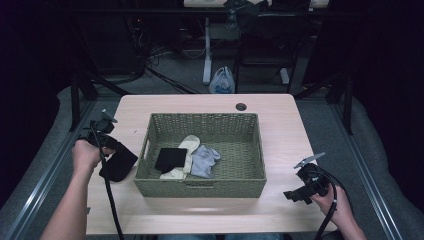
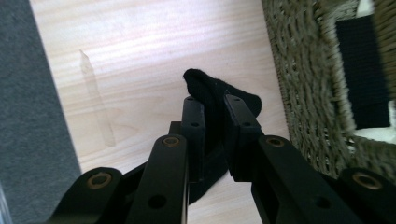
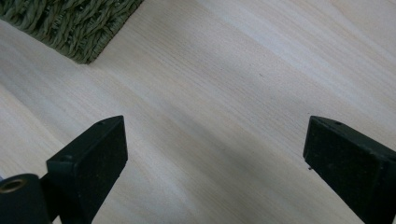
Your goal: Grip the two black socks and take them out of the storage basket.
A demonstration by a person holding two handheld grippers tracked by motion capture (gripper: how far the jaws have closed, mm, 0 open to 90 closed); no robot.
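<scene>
Left gripper (image 1: 114,150) sat near the surface's (image 1: 280,130) left edge, just beside the left wall of the woven basket (image 1: 202,187). Its jaws were clenched on a black sock (image 2: 219,95); in the left gripper view the cloth was pinched between both pads, with a fold bulging past the tips. In the high view the sock (image 1: 119,162) hung below the gripper, over the surface between the left edge and the basket; whether it touched the wood could not be told.

Right gripper (image 1: 291,195) was held near the surface's front right corner, well apart from the basket. Its jaws stood released and wide, bare wood between them in the right gripper view, the basket's corner (image 3: 70,28) at upper left.

Inside the basket: a second black sock (image 1: 170,157), a cream sock (image 1: 186,150) partly under it, and a grey sock (image 1: 204,160) just beside.
</scene>
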